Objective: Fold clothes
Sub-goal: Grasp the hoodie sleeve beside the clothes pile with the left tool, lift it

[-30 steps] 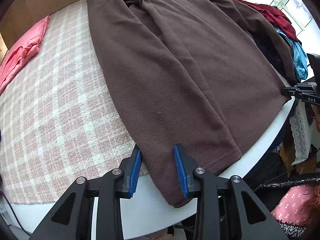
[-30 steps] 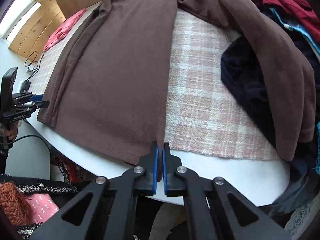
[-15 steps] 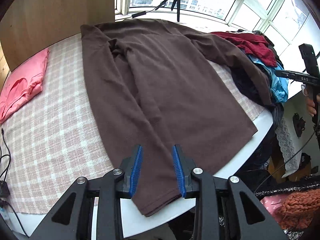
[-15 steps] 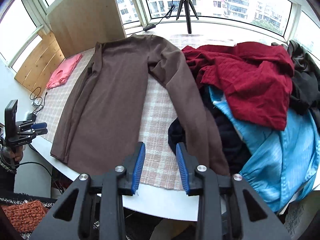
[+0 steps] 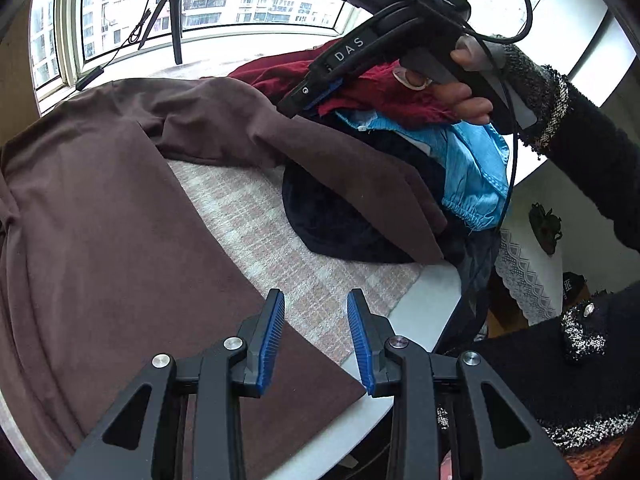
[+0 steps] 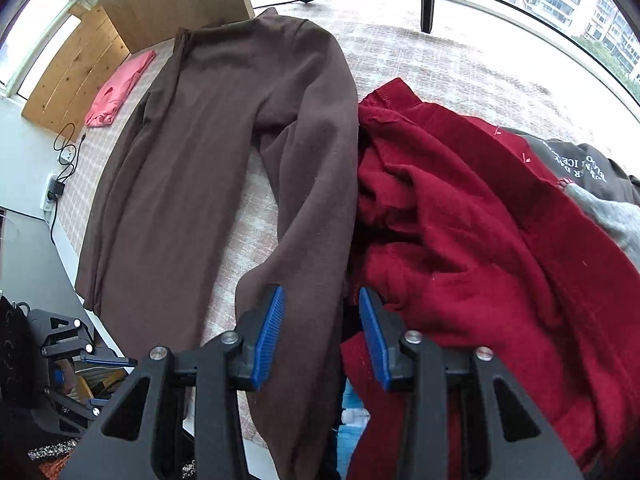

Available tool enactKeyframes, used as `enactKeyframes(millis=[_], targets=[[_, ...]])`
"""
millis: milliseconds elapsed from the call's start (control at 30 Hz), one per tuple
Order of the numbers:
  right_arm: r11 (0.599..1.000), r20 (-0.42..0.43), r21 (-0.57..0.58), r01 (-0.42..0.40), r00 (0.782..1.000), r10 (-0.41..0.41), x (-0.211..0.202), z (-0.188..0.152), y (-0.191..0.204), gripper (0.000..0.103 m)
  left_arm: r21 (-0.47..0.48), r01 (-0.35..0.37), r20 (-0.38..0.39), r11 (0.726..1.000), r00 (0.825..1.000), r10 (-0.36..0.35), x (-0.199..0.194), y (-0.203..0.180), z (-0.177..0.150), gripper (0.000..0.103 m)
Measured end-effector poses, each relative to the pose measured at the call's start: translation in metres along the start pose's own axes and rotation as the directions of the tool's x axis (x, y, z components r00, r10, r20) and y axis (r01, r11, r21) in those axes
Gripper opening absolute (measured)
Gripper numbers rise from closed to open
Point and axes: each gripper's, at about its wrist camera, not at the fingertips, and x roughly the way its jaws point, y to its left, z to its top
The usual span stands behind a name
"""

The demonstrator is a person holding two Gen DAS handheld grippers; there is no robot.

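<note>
A brown long-sleeved top lies spread flat on the plaid cloth of the table; it also shows in the right wrist view. Its right sleeve drapes over the clothes pile. My left gripper is open and empty above the hem's right corner. My right gripper is open and empty, straddling the sleeve above the pile. It also shows in the left wrist view, hovering over the sleeve.
A pile of clothes sits at the right: a red garment, a blue one, a dark navy one and a grey one. A folded pink garment lies at the far left. The table edge is close by.
The right gripper has let go of the hem, opened and moved up over the sleeve by the pile. The left gripper has swung right from the hem's left corner to its right corner.
</note>
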Motion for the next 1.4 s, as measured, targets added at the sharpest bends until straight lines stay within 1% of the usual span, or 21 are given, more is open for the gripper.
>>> enactKeyframes(millis=[33,67,100,133,367,467,567,600,633,767,833,900,933,967,1000,1033,1100,1133,1167,1267,1400], targets=[[0.999,-0.003,-0.012,-0.03,1.0,0.03,0.002,0.0,0.001,0.035,-0.01,-0.002,-0.001,1.0,1.0,0.002,0.002,0.001,0.002,0.031],[0.998,-0.004,-0.021,-0.065,0.998,0.065,0.003,-0.001,0.002,0.016,-0.017,-0.006,-0.001,1.0,1.0,0.006,0.004,0.002,0.003,0.031],[0.995,-0.006,-0.029,-0.1,0.995,0.1,0.004,-0.001,0.003,0.005,-0.025,-0.009,0.001,1.0,1.0,0.009,0.006,0.003,0.005,0.031],[0.993,0.002,-0.037,-0.115,0.993,0.115,0.001,-0.002,0.003,0.003,-0.031,-0.01,0.004,0.999,1.0,0.01,0.006,0.004,0.006,0.031],[0.992,0.131,-0.027,-0.119,0.984,0.122,-0.06,-0.003,-0.022,0.003,-0.062,0.011,0.026,0.998,1.0,-0.01,0.013,0.0,0.027,0.031],[0.991,0.161,0.045,-0.125,0.98,0.116,-0.072,0.004,-0.052,0.003,-0.029,0.039,0.026,0.999,0.999,-0.038,0.022,-0.02,0.045,0.031],[0.99,0.164,0.083,-0.113,0.982,0.098,-0.07,0.011,-0.072,0.003,0.031,0.064,0.015,0.997,0.998,-0.064,0.038,-0.045,0.061,0.034],[0.989,0.162,0.089,-0.117,0.982,0.101,-0.068,0.012,-0.076,0.003,0.054,0.052,-0.002,0.997,0.999,-0.052,0.045,-0.053,0.065,0.039],[0.987,0.157,0.098,-0.127,0.981,0.111,-0.067,0.012,-0.08,0.003,0.064,0.052,-0.019,0.997,0.999,-0.051,0.053,-0.059,0.067,0.04],[0.984,0.144,0.104,-0.143,0.981,0.127,-0.063,0.009,-0.083,0.003,0.015,0.114,-0.082,0.993,0.99,-0.112,0.075,-0.07,0.067,0.04],[0.985,0.14,0.098,-0.144,0.982,0.13,-0.061,0.008,-0.082,0.003,0.018,0.093,-0.1,0.995,0.991,-0.091,0.084,-0.075,0.068,0.041],[0.985,0.13,0.087,-0.146,0.982,0.134,-0.059,0.01,-0.079,0.003,0.019,0.069,-0.12,0.997,0.991,-0.066,0.092,-0.077,0.067,0.034],[0.986,0.122,0.08,-0.144,0.983,0.134,-0.058,0.011,-0.077,0.004,0.016,0.068,-0.127,0.998,0.99,-0.066,0.094,-0.076,0.066,0.018],[0.987,0.112,0.072,-0.141,0.985,0.132,-0.056,0.013,-0.075,0.004,0.007,0.08,-0.128,0.997,0.989,-0.079,0.093,-0.075,0.065,0.008],[0.988,0.11,0.061,-0.139,0.985,0.132,-0.056,0.016,-0.072,0.005,0.001,0.093,-0.123,0.996,0.988,-0.092,0.089,-0.074,0.064,0.004],[0.989,0.114,0.048,-0.138,0.985,0.132,-0.055,0.02,-0.069,0.007,-0.002,0.108,-0.108,0.994,0.988,-0.108,0.082,-0.073,0.063,0.004],[0.991,0.125,0.026,-0.133,0.984,0.129,-0.054,0.03,-0.062,0.023,-0.011,0.153,-0.077,0.988,0.985,-0.154,0.061,-0.071,0.061,0.004],[0.992,0.135,0.018,-0.127,0.983,0.124,-0.053,0.037,-0.06,0.039,-0.012,0.171,-0.057,0.985,0.983,-0.172,0.049,-0.07,0.061,0.004],[0.993,0.143,0.007,-0.118,0.983,0.116,-0.049,0.045,-0.059,0.047,-0.016,0.18,-0.036,0.983,0.983,-0.181,0.037,-0.069,0.059,0.004],[0.996,0.14,-0.001,-0.089,0.986,0.089,-0.032,0.073,-0.056,0.047,-0.048,0.189,0.011,0.981,0.982,-0.189,0.007,-0.061,0.052,0.004],[0.991,0.105,0.024,-0.128,0.987,0.125,0.001,0.109,-0.053,0.047,-0.11,0.179,0.052,0.978,0.983,-0.174,-0.023,-0.044,0.04,0.003]])
